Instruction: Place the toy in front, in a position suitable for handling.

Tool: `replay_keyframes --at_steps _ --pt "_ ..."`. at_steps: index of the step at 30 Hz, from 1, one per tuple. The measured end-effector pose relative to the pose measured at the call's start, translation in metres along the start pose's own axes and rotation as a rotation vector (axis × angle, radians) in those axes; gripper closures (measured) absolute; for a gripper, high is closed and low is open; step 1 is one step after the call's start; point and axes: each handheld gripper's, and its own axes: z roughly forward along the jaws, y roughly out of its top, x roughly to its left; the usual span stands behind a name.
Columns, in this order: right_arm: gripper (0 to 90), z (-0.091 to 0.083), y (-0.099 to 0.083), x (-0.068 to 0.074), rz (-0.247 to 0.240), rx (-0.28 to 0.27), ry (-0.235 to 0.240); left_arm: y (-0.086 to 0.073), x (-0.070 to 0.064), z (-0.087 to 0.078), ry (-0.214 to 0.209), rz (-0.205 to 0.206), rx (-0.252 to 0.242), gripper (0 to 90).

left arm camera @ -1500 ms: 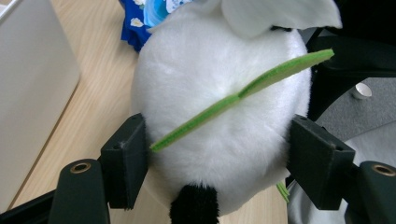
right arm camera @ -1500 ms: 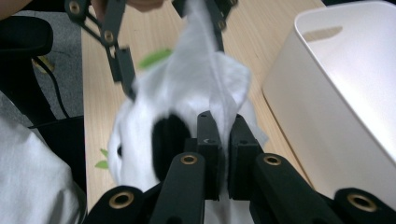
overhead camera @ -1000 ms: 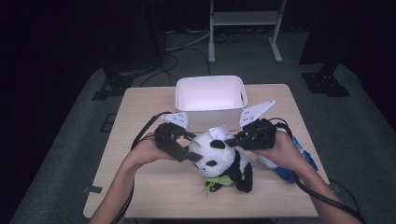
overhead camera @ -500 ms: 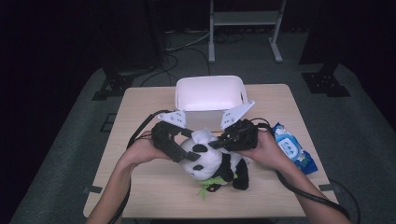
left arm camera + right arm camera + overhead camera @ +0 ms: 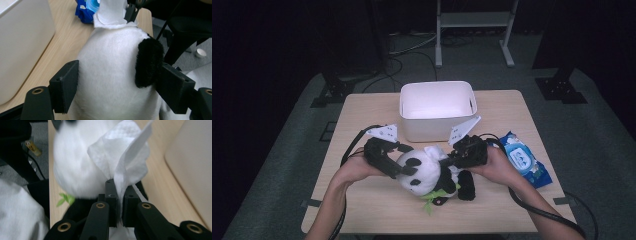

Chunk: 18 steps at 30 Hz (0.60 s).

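Observation:
A black-and-white panda plush (image 5: 428,174) lies on the wooden table (image 5: 362,210), in front of the white bin. My left gripper (image 5: 398,161) is shut on its head (image 5: 110,75), one pad (image 5: 64,87) on each side. My right gripper (image 5: 451,156) comes in from the right, shut on a white wipe (image 5: 435,152). In the right gripper view the crumpled wipe (image 5: 125,152) rises from my jaws (image 5: 120,202) and rests against the plush's white head (image 5: 72,165). In the left gripper view the wipe (image 5: 110,12) lies on top of the head.
A white rectangular bin (image 5: 438,107) stands open behind the plush, close to both grippers. A blue pack of wipes (image 5: 523,160) lies to the right of my right hand. Green felt leaves (image 5: 430,200) stick out below the plush. Cables trail from both grippers.
My right gripper has moved left from beside the blue pack, carrying the wipe onto the panda's head. The left gripper has kept its hold, and the plush has shifted slightly.

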Motion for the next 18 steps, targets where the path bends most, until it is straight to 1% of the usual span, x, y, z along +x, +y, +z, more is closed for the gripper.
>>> replay_keyframes --at_steps 3,8,9,13,17,18 --pt "84.4 0.001 -0.007 -0.002 0.025 -0.013 0.018 -0.005 0.000 0.001 -0.005 -0.001 -0.032 23.0" --pt "84.4 -0.009 -0.011 -0.003 0.032 -0.002 0.002 -0.010 0.002 -0.002 -0.002 -0.016 -0.041 23.0" --pt "84.5 -0.012 -0.013 -0.005 0.029 0.001 -0.008 -0.012 0.002 -0.003 0.000 -0.017 -0.044 22.9" --pt "84.4 -0.023 -0.025 -0.012 0.057 0.020 -0.047 -0.017 0.003 -0.004 0.001 -0.028 -0.061 22.9" --pt "84.4 -0.035 -0.046 -0.022 0.112 0.027 -0.083 -0.024 0.005 -0.005 0.000 -0.041 -0.075 22.8" --pt "84.5 -0.039 -0.052 -0.025 0.133 0.030 -0.092 -0.026 0.005 -0.005 -0.001 -0.044 -0.078 22.8"
